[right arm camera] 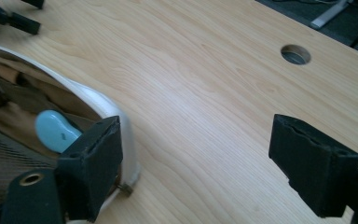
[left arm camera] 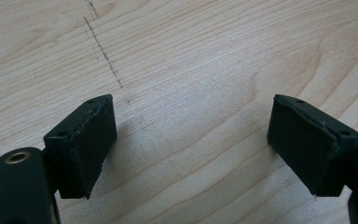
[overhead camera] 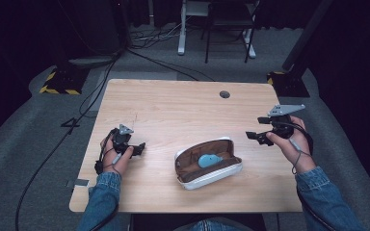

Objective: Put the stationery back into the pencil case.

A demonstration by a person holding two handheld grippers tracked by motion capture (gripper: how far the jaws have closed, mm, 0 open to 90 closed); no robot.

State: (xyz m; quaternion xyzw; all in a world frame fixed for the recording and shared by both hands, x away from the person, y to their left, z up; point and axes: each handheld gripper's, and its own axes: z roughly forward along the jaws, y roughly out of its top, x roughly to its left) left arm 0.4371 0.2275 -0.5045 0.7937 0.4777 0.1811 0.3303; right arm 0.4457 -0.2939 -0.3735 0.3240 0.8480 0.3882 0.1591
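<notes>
Dark grey carpet, trailing black cables and the legs of a white frame are seen around a pale rectangular wooden table (overhead camera: 173, 103), which has a round cable hole (overhead camera: 224, 94) near its far edge. Toward the near side of the table, slightly right of the middle, an open white zip-around pouch with a brown fabric lining (overhead camera: 208, 162) is laid flat with its inside facing up, and a small light-blue rounded object (overhead camera: 209, 160) is seen lying inside it. The left gripper (overhead camera: 136, 148) is held by the left hand (overhead camera: 116, 158) low over the table, well to the left of the pouch; in the left gripper view its two black padded jaws are spread wide apart with bare wood grain and a faint dotted pencil line (left arm camera: 103, 52) between them, and nothing is pinched. The right gripper (overhead camera: 258, 136) is held by the right hand (overhead camera: 291, 142) near the right edge of the table, apart from the pouch and pointed toward it. In the right gripper view its jaws are likewise spread wide, with bare wood between them; the pouch's white rim (right arm camera: 112, 107) and the blue object (right arm camera: 56, 130) are seen just behind one jaw. Blue denim sleeves (overhead camera: 101, 197) are worn on both forearms.
</notes>
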